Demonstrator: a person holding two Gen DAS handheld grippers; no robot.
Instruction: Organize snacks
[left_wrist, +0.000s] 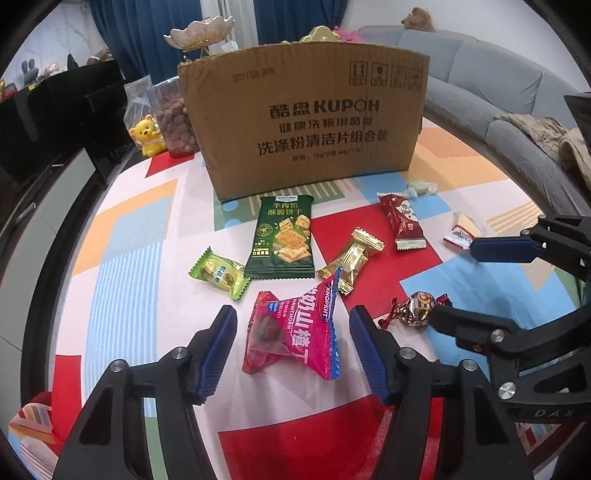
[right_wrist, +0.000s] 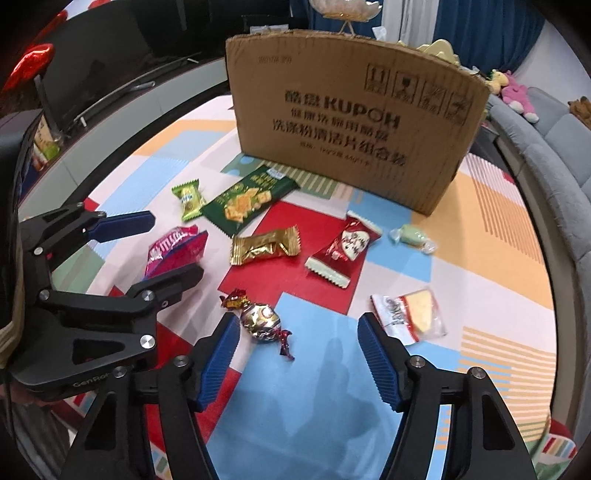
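Note:
My left gripper (left_wrist: 291, 319) is open, and a pink hawthorn packet (left_wrist: 295, 332) lies on the cloth between its blue pads with gaps on both sides. In the right wrist view the same gripper (right_wrist: 175, 245) straddles that packet (right_wrist: 173, 251). My right gripper (right_wrist: 297, 325) is open over a foil-wrapped twisted candy (right_wrist: 262, 321) that lies close to its left finger. A white and red packet (right_wrist: 406, 314) sits just outside its right finger. A tall cardboard box (left_wrist: 303, 110) stands upright behind the snacks.
A dark green cracker packet (left_wrist: 282, 236), a light green candy (left_wrist: 218, 273), a gold packet (left_wrist: 351, 258), a red packet (left_wrist: 402, 221) and a pale green twisted sweet (left_wrist: 419, 187) lie scattered on the patterned cloth (left_wrist: 129, 258). A yellow bear figure (left_wrist: 147, 136) stands left of the box, a grey sofa (left_wrist: 498, 74) beyond.

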